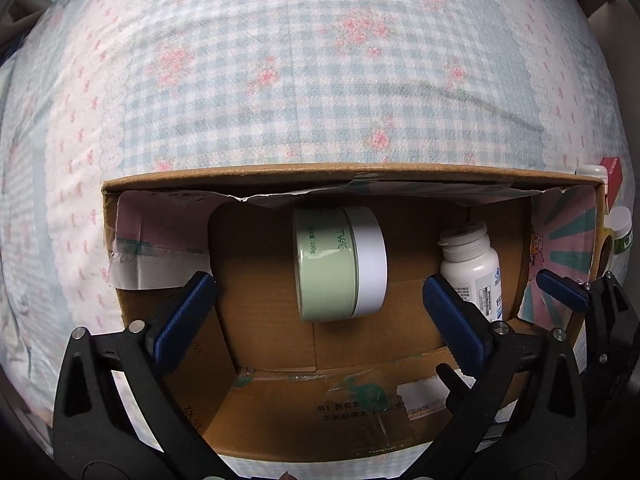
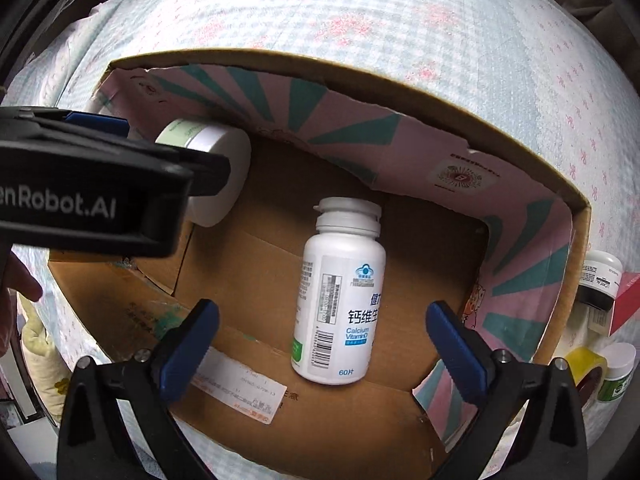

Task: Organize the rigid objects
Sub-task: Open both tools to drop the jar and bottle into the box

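Left wrist view: the left gripper [image 1: 320, 300] stands wide, empty, over the pale green round tin with a white lid [image 1: 340, 264] — lying on its side in the open brown cardboard box [image 1: 360, 170], apparently just set down.

Right wrist view: the right gripper [image 2: 322, 336] likewise gapes, straddling without touching the white plastic vitamin bottle [image 2: 338, 300] lying on the box floor — seemingly deposited.

Both wrist views look steeply down, close, into one cardboard box [image 1: 360, 178] – apparently overlapping.
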Motion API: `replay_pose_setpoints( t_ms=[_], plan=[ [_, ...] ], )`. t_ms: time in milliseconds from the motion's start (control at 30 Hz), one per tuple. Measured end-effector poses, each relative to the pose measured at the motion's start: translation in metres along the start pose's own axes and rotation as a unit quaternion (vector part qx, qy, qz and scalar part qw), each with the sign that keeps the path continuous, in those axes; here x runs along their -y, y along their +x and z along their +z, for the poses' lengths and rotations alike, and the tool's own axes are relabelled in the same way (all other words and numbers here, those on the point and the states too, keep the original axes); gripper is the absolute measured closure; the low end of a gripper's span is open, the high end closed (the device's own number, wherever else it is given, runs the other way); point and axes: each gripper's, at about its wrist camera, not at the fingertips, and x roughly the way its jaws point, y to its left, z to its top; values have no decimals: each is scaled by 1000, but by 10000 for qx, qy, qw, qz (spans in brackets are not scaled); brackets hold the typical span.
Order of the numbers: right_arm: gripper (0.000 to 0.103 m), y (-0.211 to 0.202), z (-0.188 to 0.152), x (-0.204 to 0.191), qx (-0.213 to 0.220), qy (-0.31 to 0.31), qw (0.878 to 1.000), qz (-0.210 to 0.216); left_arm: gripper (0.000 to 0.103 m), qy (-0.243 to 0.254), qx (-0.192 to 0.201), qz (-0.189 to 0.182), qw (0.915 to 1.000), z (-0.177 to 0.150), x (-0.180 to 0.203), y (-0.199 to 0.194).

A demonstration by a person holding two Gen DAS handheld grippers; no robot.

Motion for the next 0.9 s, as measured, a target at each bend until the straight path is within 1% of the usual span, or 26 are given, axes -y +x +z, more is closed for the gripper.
replay_pose_setpoints(
  t_ms=[67,167,300,400,567,667,767,833,900],
  plan=[
    [0,-5,-4,-1,36,12,10000,-68,0,-39,37,9,10000,-3,-2,-5],
    [0,-18,-6,-4,60,-83,9995,-282,0,-95,122,-33,9999,-7,-5,-18],
    [0,-46,-9,-9,89,-153,9990,-405,0,-163,307,-30,9994,-12,-9,-45],
    [0,-77,-19,-11,202,41,9988,-439,0,-201,462,-63,9987,-21,-18,-77],
    [0,-139,-38,-14,620,353,9956,-603,0,-75,899,-159,9958,-51,-23,-142],
    [0,-177,-51,-13,809,598,9926,-687,0,239,1258,-200,9916,-66,-16,-181],
    [0,-214,-68,-10,1077,882,9863,-886,0,725,1615,-118,9841,-71,6,-215],
    [0,-230,-79,-3,1280,1169,9800,-980,0,1071,1836,-127,9771,-70,28,-234],
    [0,-246,-97,8,1455,1538,9720,-1020,0,1468,2076,-112,9671,-66,55,-252]
  ],
)
